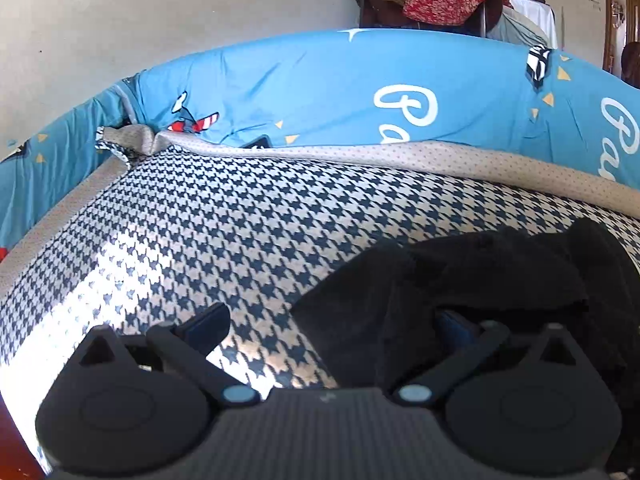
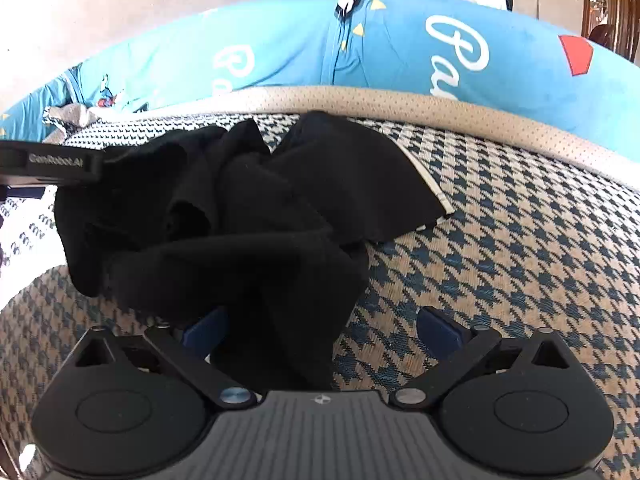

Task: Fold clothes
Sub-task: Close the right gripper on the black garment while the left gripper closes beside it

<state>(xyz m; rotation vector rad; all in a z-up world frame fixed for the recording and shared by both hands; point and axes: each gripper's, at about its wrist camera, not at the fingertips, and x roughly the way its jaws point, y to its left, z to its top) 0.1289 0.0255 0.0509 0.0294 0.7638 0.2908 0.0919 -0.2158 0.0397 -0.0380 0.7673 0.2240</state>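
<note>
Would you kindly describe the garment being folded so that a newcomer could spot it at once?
Find the houndstooth mattress in front of the bright blue bedding. The black garment lies crumpled on it, between the left gripper and right gripper. It is the only plain black cloth there, with a thin white edge.

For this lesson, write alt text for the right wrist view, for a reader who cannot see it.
A crumpled black garment lies on a houndstooth cover, bunched between the open fingers of the right hand-held gripper. The left hand-held gripper reaches its far left edge; a blue printed cushion runs behind.
</note>
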